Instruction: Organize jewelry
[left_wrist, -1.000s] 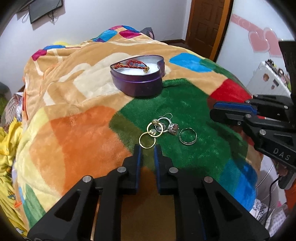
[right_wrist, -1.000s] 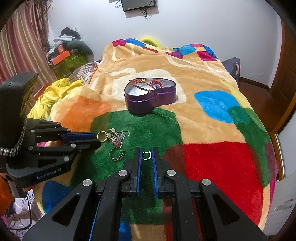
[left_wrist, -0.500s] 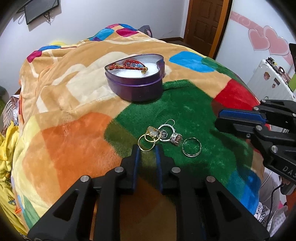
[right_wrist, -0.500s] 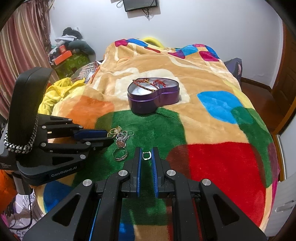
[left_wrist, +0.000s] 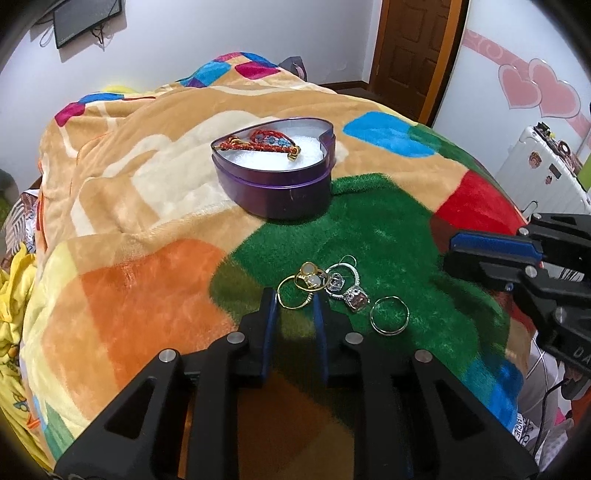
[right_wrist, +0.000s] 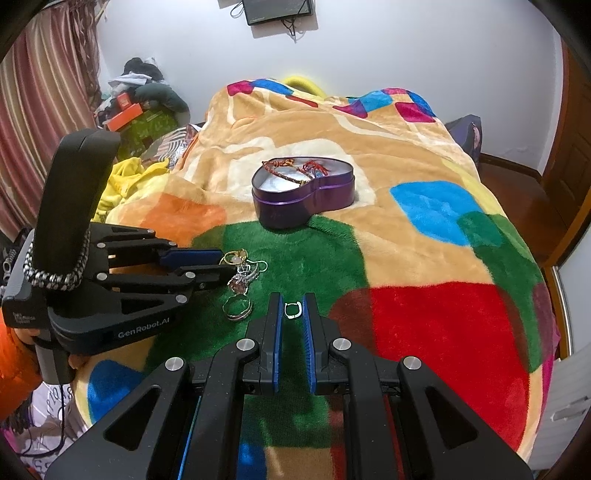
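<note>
A purple heart-shaped tin (left_wrist: 275, 192) (right_wrist: 303, 203) stands open on the blanket with a red bracelet (left_wrist: 258, 144) inside. A pile of rings and earrings (left_wrist: 325, 284) (right_wrist: 242, 271) lies on the green patch. My left gripper (left_wrist: 293, 299) (right_wrist: 225, 266) is open, its tips straddling a gold ring (left_wrist: 291, 295) at the pile's near edge. A silver ring (left_wrist: 389, 315) (right_wrist: 238, 308) lies apart. My right gripper (right_wrist: 293, 308) (left_wrist: 452, 253) is narrowly parted around a small silver earring (right_wrist: 292, 310), which is pinched between the pads above the blanket.
The colourful blanket (right_wrist: 443, 325) covers a bed that drops off at the near and side edges. Clothes and boxes (right_wrist: 136, 107) are piled at the far left. A white cabinet (left_wrist: 546, 173) stands to the right of the bed.
My left gripper has moved forward and down to the jewelry pile, and its jaws have opened a little around the gold ring. My right gripper has stayed almost still with the earring.
</note>
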